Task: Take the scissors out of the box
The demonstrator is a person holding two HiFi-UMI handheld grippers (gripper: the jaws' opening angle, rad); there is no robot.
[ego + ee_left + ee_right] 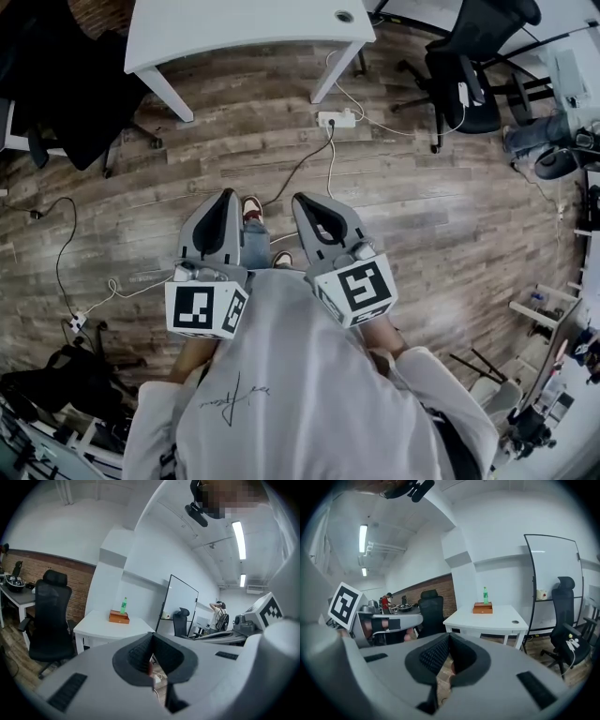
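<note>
**Desk:** Where are the scissors?

**Me:** I can't see them. I count one box [483, 608] near the far edge of the tabletop [497, 617], and I take it they are inside, but from here I can't tell whether the box is lidded. It is well apart from both claws.

**Desk:** And the claws?

**Me:** There are two, and both are empty. The left claw [152, 635] has its jaws together with nothing between them. The right claw [449, 634] is closed the same way. I hold both level in front of me, over the floor.

**Desk:** What else do you count?

**Me:** One green bottle [485, 595] right at the box. It stands behind the box or on it, I can't say which. There are also two black chairs [431, 612] flanking the tabletop, and several cables [300, 164] on the floor between me and it.

**Desk:** What are the risks?

**Me:** Three, I'd judge. My feet could catch a cable as I walk in. Reaching into the box could knock the tall bottle over, since it stands so close. And if I arrive with the jaws shut, I'd shove the box along the tabletop rather than grip anything, so they must open first.
</note>
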